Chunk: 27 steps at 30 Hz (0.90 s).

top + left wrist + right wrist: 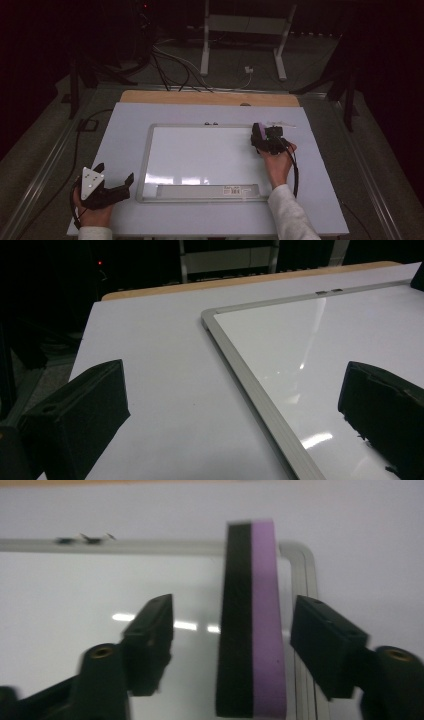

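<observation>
your right gripper (pixel 232 630) straddles the eraser (pixel 250 620) at the whiteboard's (pixel 200 150) top-right corner, jaws wide, not touching it. long axis runs along the jaws. left gripper (pixel 112 187) wide open, empty, off the board's bottom-left corner.

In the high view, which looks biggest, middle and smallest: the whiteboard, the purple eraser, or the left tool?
1. Whiteboard, by far the largest.
2. Left tool.
3. Purple eraser, smallest, though it lies farther from the camera.

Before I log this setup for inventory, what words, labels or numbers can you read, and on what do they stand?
No text can be read.
A small white barcode-like sticker sits on the grey tray strip along the near edge of the silver-framed whiteboard: too small and blurred to read.
The black and purple foam eraser carries no lettering.
</observation>
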### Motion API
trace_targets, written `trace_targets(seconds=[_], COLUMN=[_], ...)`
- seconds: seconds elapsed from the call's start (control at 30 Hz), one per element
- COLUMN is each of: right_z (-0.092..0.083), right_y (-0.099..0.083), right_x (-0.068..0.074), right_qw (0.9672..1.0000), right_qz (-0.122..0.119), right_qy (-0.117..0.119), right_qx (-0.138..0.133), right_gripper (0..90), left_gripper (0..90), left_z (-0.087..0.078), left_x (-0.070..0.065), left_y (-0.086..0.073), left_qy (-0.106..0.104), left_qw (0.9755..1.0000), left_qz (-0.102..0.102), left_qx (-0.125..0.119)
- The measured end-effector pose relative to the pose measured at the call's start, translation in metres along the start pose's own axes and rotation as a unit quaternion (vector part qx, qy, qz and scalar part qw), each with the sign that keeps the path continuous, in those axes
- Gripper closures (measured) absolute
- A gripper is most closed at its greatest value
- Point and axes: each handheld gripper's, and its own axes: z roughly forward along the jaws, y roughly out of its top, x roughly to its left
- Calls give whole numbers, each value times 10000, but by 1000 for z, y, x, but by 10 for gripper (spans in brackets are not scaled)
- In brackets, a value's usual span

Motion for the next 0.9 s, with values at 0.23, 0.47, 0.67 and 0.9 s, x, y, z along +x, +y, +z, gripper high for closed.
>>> trace_targets(seconds=[0.23, 0.47, 0.67, 0.9], right_z=[-27, -54, -81, -107], right_y=[2, -11, -25, -40], right_x=[-2, -11, -23, -35], right_qw=[9979, 9957, 9919, 9853], right_qz=[-360, -676, -855, -956], right_qy=[338, 314, 432, 706], right_qx=[-409, -544, -829, -1231], right_gripper=[133, 26, 6, 6], left_gripper=[6, 6, 6, 5], left_z=[0, -1, -3, -6], left_x=[0, 0, -1, -3], left_y=[0, 1, 5, 10], left_qy=[5, 7, 14, 53], left_qw=[10000, 10000, 10000, 9998], left_qz=[-8, -10, -22, -48], left_qx=[-5, -17, -69, -195])
